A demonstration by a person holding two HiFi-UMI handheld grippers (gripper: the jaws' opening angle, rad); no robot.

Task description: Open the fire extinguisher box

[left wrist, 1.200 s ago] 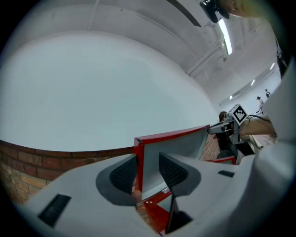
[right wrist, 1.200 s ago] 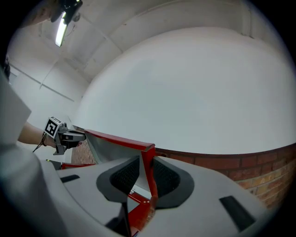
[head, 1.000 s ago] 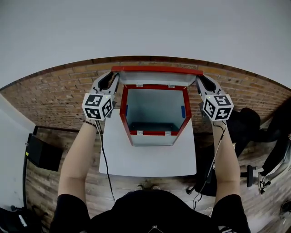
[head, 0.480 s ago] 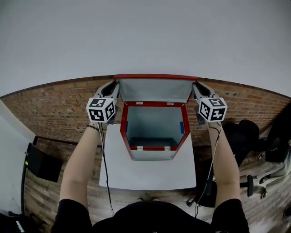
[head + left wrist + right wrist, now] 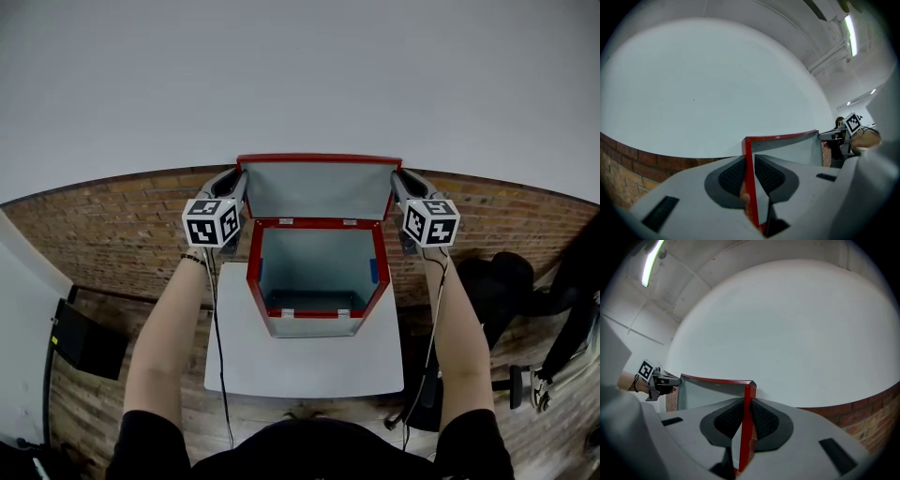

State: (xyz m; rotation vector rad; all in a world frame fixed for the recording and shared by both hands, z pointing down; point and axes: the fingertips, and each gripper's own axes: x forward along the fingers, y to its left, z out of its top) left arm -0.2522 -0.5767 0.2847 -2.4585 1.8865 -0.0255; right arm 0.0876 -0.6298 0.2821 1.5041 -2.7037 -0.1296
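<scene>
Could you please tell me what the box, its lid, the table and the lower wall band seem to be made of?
The box and lid look like painted sheet metal: thin flat grey panels, glossy red edges. The table has a smooth, matte pale top, perhaps laminate; uncertain. The lower wall band is brick: reddish blocks with mortar joints.

text: none readable | markers: square black-and-white codes on left gripper and right gripper cubes
</scene>
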